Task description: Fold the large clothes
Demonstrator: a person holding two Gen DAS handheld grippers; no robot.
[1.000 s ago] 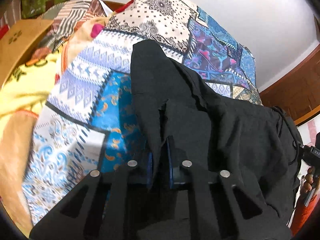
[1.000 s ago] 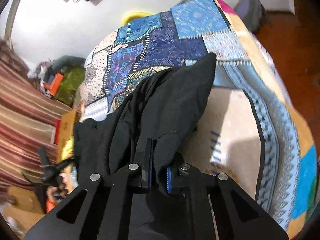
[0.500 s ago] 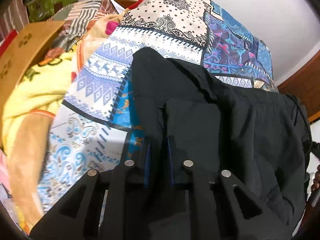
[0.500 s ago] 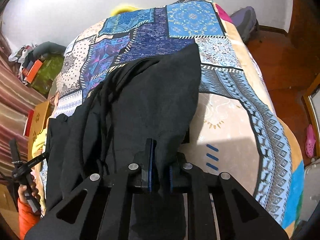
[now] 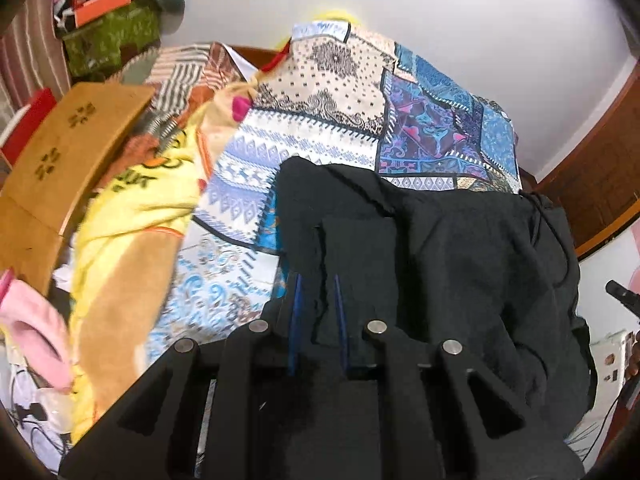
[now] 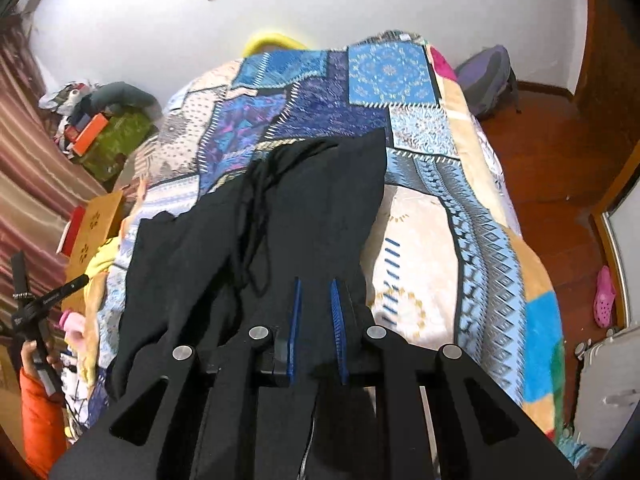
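Observation:
A large black garment (image 5: 440,248) with a drawstring lies spread on a patchwork bedspread (image 5: 320,80). In the left wrist view my left gripper (image 5: 318,286) has its blue-padded jaws slightly parted, with a fold of the black cloth between them. In the right wrist view the same garment (image 6: 280,216) stretches away across the bedspread (image 6: 420,128), and my right gripper (image 6: 316,288) stands with jaws parted over the cloth's near edge. The other gripper's handle shows at each view's edge.
A yellow blanket (image 5: 132,200), a wooden box (image 5: 60,148) and a pink cloth (image 5: 36,328) lie left of the bed. A green box (image 6: 116,136) and clutter sit by the curtain. A purple backpack (image 6: 488,80) and pink shoe (image 6: 604,296) are on the wooden floor.
Both grippers' jaws have opened from a tight pinch on the black cloth to a wider gap. The garment has been lowered and lies flatter on the bed. Both cameras tilted up.

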